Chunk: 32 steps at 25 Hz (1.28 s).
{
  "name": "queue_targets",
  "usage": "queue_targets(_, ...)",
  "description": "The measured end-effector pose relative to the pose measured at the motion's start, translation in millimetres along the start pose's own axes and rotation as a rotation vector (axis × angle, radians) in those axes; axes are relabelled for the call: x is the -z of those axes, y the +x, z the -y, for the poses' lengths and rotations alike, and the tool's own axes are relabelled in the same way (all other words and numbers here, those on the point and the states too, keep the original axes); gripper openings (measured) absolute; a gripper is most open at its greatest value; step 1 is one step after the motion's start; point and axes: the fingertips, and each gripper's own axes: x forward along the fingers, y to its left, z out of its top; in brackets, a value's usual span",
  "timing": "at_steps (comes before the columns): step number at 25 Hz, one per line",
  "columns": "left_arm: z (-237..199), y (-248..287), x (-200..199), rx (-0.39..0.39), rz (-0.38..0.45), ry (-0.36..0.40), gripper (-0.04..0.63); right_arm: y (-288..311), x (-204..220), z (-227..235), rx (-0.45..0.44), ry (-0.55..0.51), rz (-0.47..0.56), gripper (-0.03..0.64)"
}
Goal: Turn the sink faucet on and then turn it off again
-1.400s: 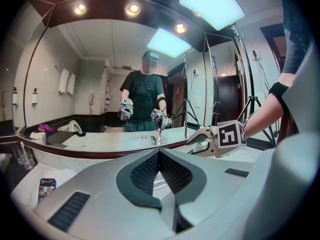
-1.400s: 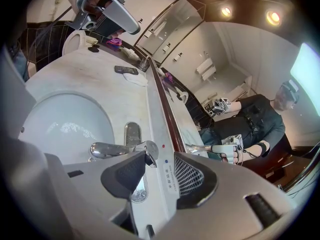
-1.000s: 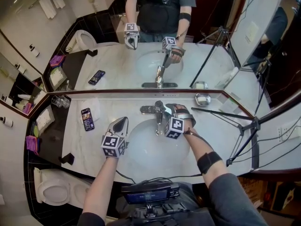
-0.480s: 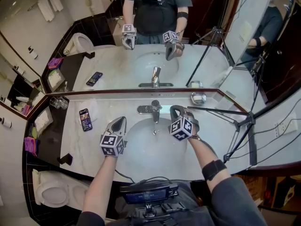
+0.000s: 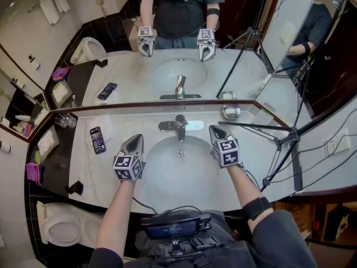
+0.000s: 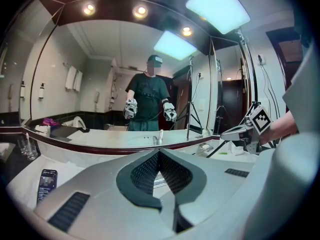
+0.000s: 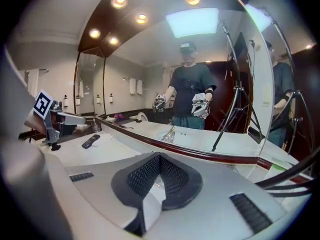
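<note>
The pale marble counter (image 5: 107, 163) carries a phone (image 5: 97, 139) lying flat, out to the left of the left gripper (image 5: 135, 141). The faucet (image 5: 179, 126) stands ahead, between both pairs of jaws. A small metal dish (image 5: 231, 111) sits just beyond the right gripper (image 5: 215, 131).

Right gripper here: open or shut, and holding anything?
Shut and empty: the right gripper has its jaws together with nothing between them, and in the head view it is clear of the faucet.
</note>
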Motion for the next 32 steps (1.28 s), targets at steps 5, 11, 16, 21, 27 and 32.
queue_targets(5,3,1,0,0.005,-0.005,0.008,-0.005,-13,8,2,-0.019,0.091,0.015,0.018)
queue_targets(11,5,2,3,0.009,-0.021,0.021,-0.005,-17,19,5,-0.012,0.134,0.002,0.018)
queue_targets(16,5,1,3,0.004,-0.024,0.022,-0.005,-18,24,7,-0.012,0.136,-0.009,0.018)
queue_targets(21,7,0,-1,0.014,-0.008,0.03,-0.005,-17,26,4,-0.018,0.125,-0.01,0.018)
queue_targets(27,9,1,-1,0.013,-0.011,0.04,-0.005,-14,30,4,-0.02,0.101,-0.02,0.02)
queue_targets(32,8,1,-1,0.005,-0.008,0.039,-0.005,-7,31,4,-0.019,0.042,-0.036,0.02)
